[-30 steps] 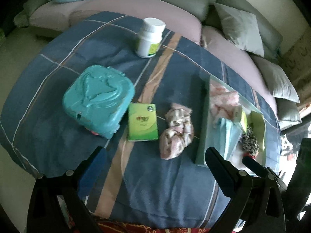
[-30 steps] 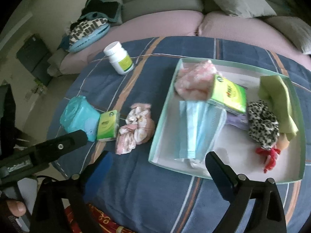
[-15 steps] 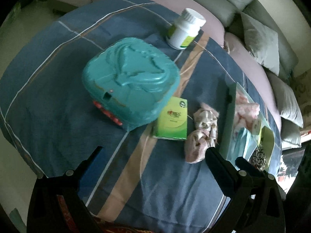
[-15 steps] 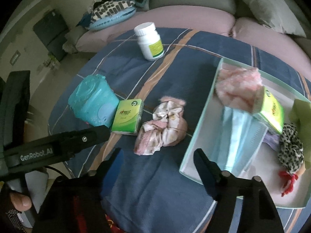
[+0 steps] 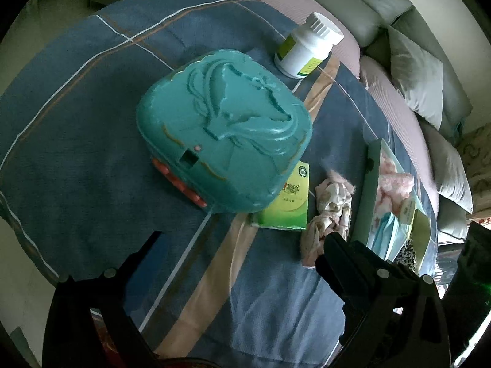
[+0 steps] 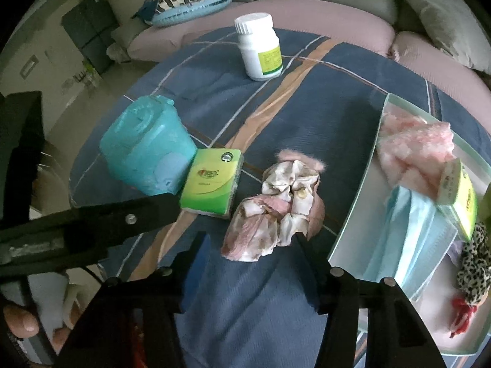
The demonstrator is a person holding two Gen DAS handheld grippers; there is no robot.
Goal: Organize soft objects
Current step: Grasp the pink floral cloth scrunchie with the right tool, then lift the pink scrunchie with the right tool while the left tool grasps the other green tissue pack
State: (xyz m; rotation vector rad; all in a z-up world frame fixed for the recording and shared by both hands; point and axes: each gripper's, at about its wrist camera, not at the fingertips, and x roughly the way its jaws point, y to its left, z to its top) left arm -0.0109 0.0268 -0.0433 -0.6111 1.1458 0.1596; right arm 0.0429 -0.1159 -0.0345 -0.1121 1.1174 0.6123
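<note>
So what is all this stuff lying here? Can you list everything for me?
plastic case: 1, teal, on the cloth, left
tissue pack: 1, green, touching the case
scrunchie: 1, pink and cream, between tissue pack and tray
pill bottle: 1, white, green label, far side of the cloth
tray: 1, pale green, right
face masks: light blue, in the tray; count unclear
fluffy cloth: 1, pink, tray's far end
second tissue pack: 1, green, in tray
leopard scrunchie: 1, black and white, in tray
bedcover: 1, blue with stripes
left tongs: black, open, empty
right tongs: black, closing around the pink scrunchie
</note>
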